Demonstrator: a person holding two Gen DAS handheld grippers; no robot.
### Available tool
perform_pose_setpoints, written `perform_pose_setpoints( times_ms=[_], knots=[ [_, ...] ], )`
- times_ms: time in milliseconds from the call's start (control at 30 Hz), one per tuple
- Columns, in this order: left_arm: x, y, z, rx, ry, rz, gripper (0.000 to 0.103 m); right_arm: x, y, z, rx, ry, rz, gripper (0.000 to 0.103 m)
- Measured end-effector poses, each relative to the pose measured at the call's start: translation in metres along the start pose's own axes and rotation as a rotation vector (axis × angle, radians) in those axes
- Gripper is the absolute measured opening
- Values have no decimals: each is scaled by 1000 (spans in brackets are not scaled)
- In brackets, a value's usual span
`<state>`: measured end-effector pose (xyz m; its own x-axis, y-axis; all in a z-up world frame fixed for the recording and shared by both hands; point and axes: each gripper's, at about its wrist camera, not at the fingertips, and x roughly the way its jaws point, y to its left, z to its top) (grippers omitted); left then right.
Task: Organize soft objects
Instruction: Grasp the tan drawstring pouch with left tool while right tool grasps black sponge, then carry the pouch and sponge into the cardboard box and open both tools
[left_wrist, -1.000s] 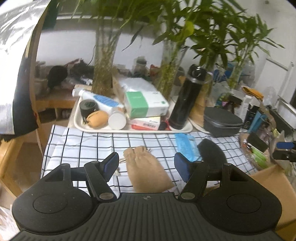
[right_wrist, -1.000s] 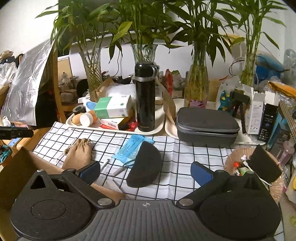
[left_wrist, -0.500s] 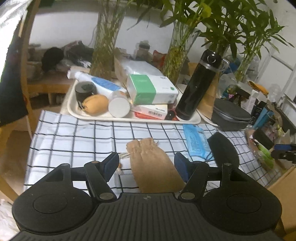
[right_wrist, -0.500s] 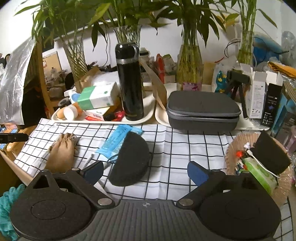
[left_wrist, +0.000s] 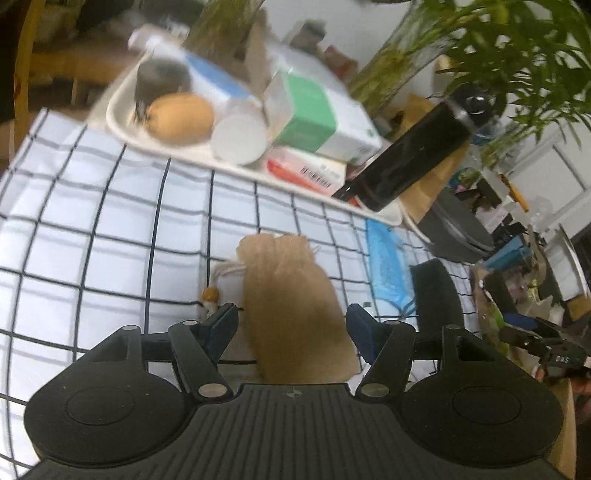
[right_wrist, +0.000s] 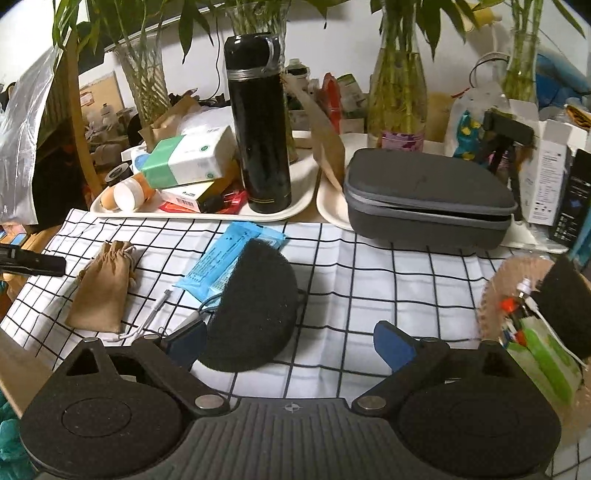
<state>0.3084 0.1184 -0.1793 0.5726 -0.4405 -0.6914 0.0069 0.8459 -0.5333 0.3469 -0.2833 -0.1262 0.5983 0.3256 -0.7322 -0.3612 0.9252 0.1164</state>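
as far as i can see nothing is sorted yet: tan pouch (left_wrist: 295, 310) lies on the checked cloth (left_wrist: 110, 236) between my left gripper (left_wrist: 291, 326)'s spread jaws, untouched; right gripper (right_wrist: 291, 341) wide over the black pad (right_wrist: 255, 306).

One tan drawstring pouch (right_wrist: 103, 286). One blue packet (right_wrist: 227, 264). Two black foam pieces: a half-round one (right_wrist: 255, 310) on the cloth, a second (right_wrist: 567, 304) at the right edge. One black flask (right_wrist: 258, 136). One grey zip case (right_wrist: 424, 195). Two white trays (right_wrist: 299, 203) (right_wrist: 330, 206). One green-and-white box (right_wrist: 186, 160). Four glass vases of bamboo, the nearest (right_wrist: 397, 96).
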Motion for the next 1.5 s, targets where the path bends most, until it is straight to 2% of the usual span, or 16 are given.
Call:
perform_pose_setpoints(
  times_ms=[200, 400, 500, 533, 567, 600, 633, 967, 1133, 1200, 1300, 1500],
  knots=[
    [17, 10, 0, -71, 56, -30, 59, 11, 1, 8, 6, -8, 15, 97],
    [24, 16, -2, -125, 61, -36, 46, 23, -1, 13, 6, -2, 19, 97],
    [27, 18, -2, -144, 68, -36, 31, 31, -1, 15, 0, 16, 29, 97],
    [29, 18, -2, -151, 82, -38, 21, 33, 0, 15, -4, 25, 36, 97],
    [32, 19, -3, -159, 99, -45, 15, 37, 1, 16, -11, 34, 42, 97],
    [33, 19, -4, -163, 106, -51, 13, 40, 3, 16, -19, 41, 48, 97],
    [34, 17, -4, -158, 106, -54, 7, 43, 5, 17, -27, 50, 56, 97],
    [25, 7, 0, -99, 64, -92, 4, 73, 18, 22, -66, 117, 77, 95],
    [22, 5, 1, -82, 56, -103, 4, 90, 19, 20, -70, 162, 58, 87],
    [21, 4, 2, -78, 52, -107, 4, 92, 21, 19, -75, 177, 63, 75],
    [16, 0, 3, -48, 35, -132, 3, 88, 23, 20, -85, 172, 48, 71],
    [6, -14, 5, 30, -11, -102, 3, 74, 20, 27, -85, 130, 28, 69]
  ],
)
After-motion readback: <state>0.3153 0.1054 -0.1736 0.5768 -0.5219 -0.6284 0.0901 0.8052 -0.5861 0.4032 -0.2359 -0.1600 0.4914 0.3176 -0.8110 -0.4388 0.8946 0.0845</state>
